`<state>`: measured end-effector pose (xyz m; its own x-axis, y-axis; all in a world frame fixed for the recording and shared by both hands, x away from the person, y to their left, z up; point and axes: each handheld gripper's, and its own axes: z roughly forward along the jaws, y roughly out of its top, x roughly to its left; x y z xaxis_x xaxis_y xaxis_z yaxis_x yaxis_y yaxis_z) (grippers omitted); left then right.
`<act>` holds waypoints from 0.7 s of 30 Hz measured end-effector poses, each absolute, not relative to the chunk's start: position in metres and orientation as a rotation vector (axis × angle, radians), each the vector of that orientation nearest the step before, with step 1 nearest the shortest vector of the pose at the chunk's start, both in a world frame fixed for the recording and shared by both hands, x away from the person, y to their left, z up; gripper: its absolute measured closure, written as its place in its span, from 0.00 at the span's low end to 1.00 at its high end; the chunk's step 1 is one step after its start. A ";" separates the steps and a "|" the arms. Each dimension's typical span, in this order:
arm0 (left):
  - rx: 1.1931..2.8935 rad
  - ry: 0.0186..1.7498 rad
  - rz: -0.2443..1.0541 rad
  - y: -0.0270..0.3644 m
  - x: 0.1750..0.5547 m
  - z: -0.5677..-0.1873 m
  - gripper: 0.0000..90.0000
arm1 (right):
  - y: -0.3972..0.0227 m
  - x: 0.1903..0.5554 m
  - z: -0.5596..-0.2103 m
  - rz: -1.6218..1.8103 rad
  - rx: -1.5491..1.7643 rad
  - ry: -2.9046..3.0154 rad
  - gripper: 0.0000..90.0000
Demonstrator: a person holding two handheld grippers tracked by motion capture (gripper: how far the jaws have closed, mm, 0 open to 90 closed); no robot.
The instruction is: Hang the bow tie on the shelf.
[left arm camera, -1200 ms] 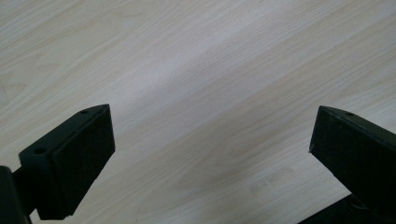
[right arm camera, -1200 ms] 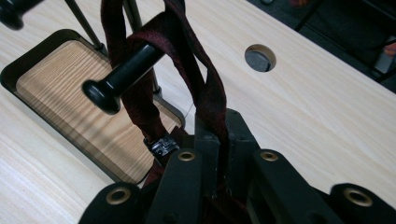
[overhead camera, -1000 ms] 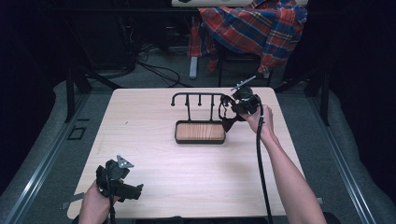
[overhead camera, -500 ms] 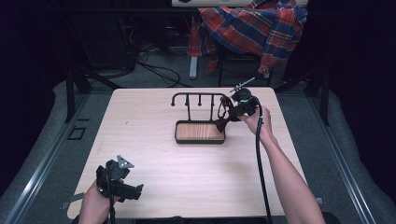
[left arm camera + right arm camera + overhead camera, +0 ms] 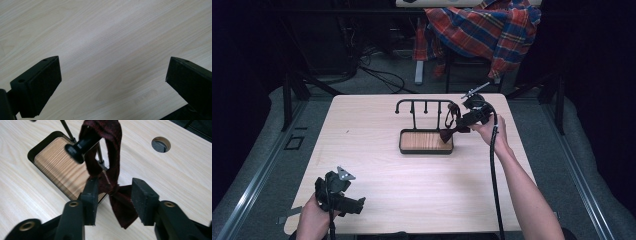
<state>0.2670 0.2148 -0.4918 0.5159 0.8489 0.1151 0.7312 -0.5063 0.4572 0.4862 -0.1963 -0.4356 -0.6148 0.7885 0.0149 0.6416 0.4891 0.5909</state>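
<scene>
Left gripper point(image 5: 343, 197): held low over the near left corner of the table point(image 5: 422, 195); its jaws are spread wide over bare wood, with nothing between them. It is best kept parked there, clear of the work.

Right gripper point(image 5: 113, 200): seen at the right end of the stand in the high view. Its jaws have just been opening and now stand apart, one on each side of the bow tie's knot; in the right gripper view the left pad lies close against the cloth, though no squeeze on it can be made out.

Bow tie point(image 5: 110, 173): dark red, hung by its strap over the knobbed end of the rack's bar point(image 5: 80, 146), with the bow dangling just past the corner of the wooden tray point(image 5: 53, 162).

Step in hand: judged to be the release of the bow tie onto the bar.

How it is done well: the jaws should be opened fully before any pull-back, so that the cloth is not dragged along. The withdrawal is best made straight back along the jaws, away from the bar.

Risk: a pad snagged on the strap could lift the loop off the knob.
</scene>
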 end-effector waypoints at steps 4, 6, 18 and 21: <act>2.408 1.311 0.465 0.215 0.267 -0.492 0.00 | -0.200 0.479 -0.432 0.811 1.207 2.487 0.55; 2.408 1.312 0.466 0.215 0.267 -0.492 0.00 | -0.203 0.475 -0.429 0.819 1.207 2.489 0.50; 2.410 1.313 0.472 0.214 0.267 -0.492 0.00 | -0.218 0.439 -0.414 0.795 1.120 2.517 0.32; 2.413 1.311 0.472 0.214 0.267 -0.492 0.00 | -0.221 0.428 -0.413 0.792 1.096 2.525 0.28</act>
